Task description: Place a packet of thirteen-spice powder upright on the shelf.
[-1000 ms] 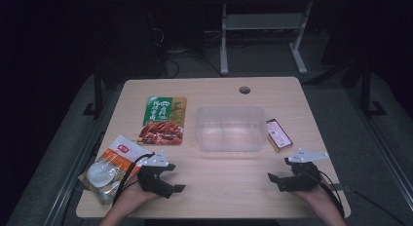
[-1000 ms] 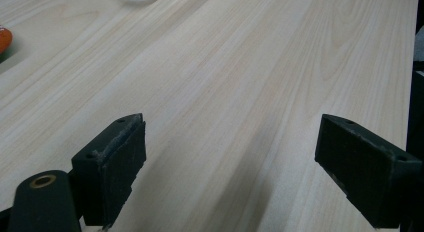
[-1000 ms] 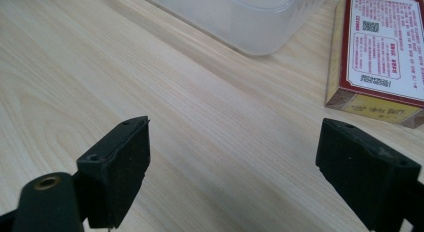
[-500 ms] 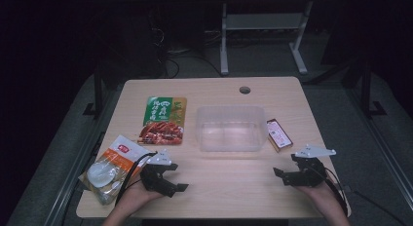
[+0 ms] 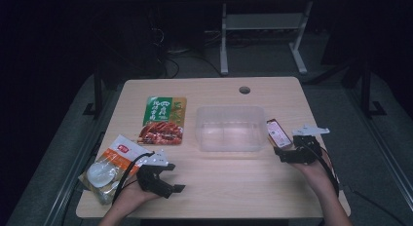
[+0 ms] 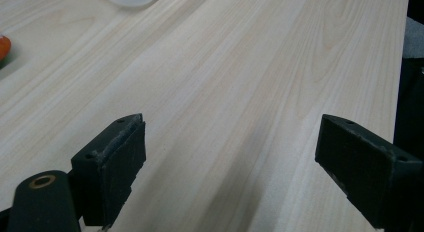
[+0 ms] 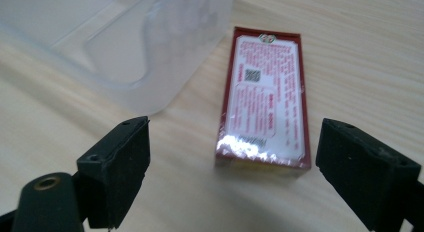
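**Right gripper lining up on the small red box**

Step in hand: approach for a pick. Right gripper (image 7: pixel 232 177), jaws spread wide, sits just short of the red box (image 7: pixel 265 97), which lies flat on the table (image 5: pixel 219 187), label up, just beside the clear plastic tub (image 5: pixel 231 128). Nothing gripped yet. Next move prob. needs a short advance fwd so the jaws straddle the box's long sides, then close. Left gripper (image 5: pixel 171 179) is spread too, over bare wood near the noodle pack (image 5: pixel 114 165).
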`<action>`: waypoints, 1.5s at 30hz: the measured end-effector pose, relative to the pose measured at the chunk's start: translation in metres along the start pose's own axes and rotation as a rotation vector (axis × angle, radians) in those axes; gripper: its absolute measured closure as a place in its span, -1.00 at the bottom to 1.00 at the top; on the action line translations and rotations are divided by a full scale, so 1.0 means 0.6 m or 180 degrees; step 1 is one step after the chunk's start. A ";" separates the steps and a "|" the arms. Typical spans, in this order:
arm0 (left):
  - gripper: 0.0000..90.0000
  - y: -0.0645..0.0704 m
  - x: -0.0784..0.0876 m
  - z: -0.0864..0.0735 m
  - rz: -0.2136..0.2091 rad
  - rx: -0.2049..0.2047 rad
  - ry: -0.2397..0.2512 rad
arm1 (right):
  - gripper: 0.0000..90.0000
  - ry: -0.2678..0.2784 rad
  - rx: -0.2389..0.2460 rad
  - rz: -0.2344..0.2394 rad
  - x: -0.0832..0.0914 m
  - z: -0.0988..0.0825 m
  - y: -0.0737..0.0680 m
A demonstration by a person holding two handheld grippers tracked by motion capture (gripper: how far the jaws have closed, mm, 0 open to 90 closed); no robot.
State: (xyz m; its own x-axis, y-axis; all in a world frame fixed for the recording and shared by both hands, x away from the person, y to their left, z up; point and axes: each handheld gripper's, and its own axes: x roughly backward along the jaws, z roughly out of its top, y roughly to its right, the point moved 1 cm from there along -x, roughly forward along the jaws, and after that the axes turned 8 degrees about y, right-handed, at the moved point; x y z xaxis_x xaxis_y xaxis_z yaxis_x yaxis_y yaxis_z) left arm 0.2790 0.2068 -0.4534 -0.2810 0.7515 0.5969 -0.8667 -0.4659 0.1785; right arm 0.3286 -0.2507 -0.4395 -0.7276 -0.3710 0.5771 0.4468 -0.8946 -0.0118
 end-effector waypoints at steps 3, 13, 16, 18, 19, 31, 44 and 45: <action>-0.73 0.000 -0.001 0.004 -0.0006 0.0037 -0.0012 | -0.70 -0.0019 -0.0036 -0.0015 -0.025 0.011 0.018; -0.71 -0.013 0.003 0.007 0.0135 -0.0048 0.0036 | -0.71 -0.0234 -0.0071 -0.0014 -0.061 0.010 0.042; -0.70 -0.018 -0.001 0.006 0.0125 0.0019 0.0061 | -0.70 -0.0312 -0.0121 -0.0031 -0.065 0.003 0.044; -0.70 -0.019 -0.003 0.005 0.0108 0.0044 0.0066 | -0.70 -0.0342 -0.0113 -0.0024 -0.069 0.000 0.042; -0.70 -0.019 -0.004 0.004 0.0102 0.0036 0.0064 | -0.70 -0.0342 -0.0113 -0.0024 -0.069 0.000 0.042; -0.69 -0.018 -0.005 0.000 0.0102 0.0070 0.0038 | -0.39 -0.0498 -0.0093 -0.0015 -0.082 -0.014 0.036; -0.68 -0.022 0.000 -0.006 0.0043 0.0075 0.0105 | -0.30 -0.0451 -0.0143 -0.0032 -0.076 -0.011 0.040; -0.68 -0.021 0.000 -0.006 0.0037 0.0063 0.0113 | -0.30 -0.0422 -0.0165 -0.0022 -0.072 -0.010 0.041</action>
State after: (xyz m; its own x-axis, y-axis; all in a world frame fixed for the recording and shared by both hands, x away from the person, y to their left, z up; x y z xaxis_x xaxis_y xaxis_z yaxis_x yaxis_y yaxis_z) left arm 0.2887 0.2142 -0.4584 -0.3059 0.7618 0.5710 -0.8550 -0.4837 0.1873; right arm 0.3680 -0.2582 -0.4696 -0.6539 -0.3316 0.6801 0.4119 -0.9100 -0.0476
